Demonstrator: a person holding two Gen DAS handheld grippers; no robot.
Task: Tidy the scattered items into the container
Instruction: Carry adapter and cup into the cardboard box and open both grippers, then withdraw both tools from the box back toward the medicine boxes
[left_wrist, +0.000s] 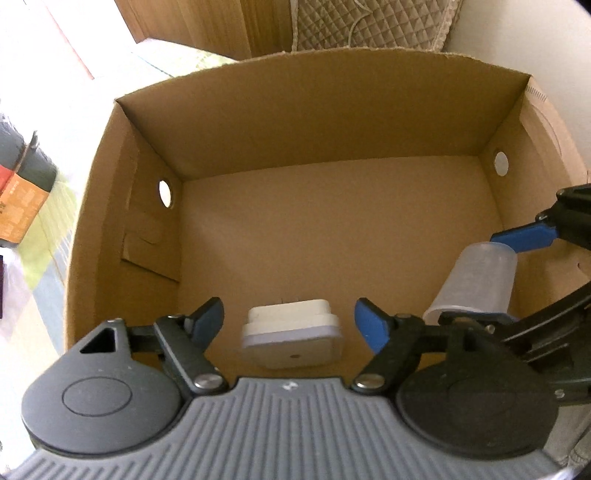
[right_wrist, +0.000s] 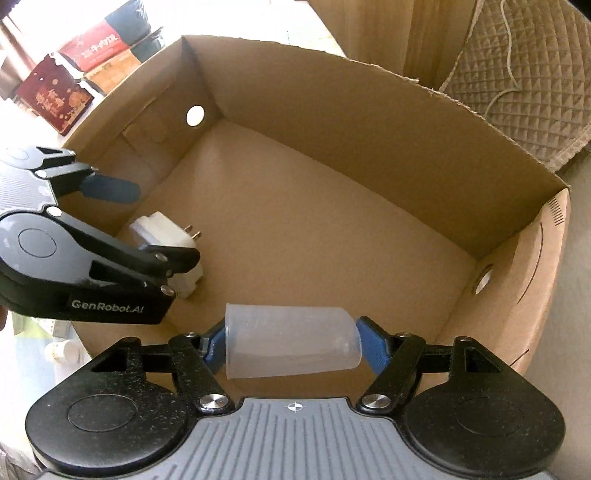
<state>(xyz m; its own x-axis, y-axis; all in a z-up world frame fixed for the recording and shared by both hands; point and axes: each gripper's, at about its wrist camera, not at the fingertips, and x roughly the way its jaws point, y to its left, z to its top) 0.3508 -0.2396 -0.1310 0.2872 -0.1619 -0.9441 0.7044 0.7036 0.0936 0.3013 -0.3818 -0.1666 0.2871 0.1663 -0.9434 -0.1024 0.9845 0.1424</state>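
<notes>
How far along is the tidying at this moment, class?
Done: the white plug adapter lies on the floor of the cardboard box, and the left gripper is open around it. In hand: the right gripper grips a clear plastic cup sideways over the box. Left: releasing the cup; further items outside cannot be seen clearly.

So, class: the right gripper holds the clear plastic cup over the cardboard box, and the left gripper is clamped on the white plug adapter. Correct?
Not quite. The left gripper is open; the white plug adapter lies loose on the cardboard box floor, as the left wrist view shows. The right gripper does hold the clear plastic cup.
</notes>
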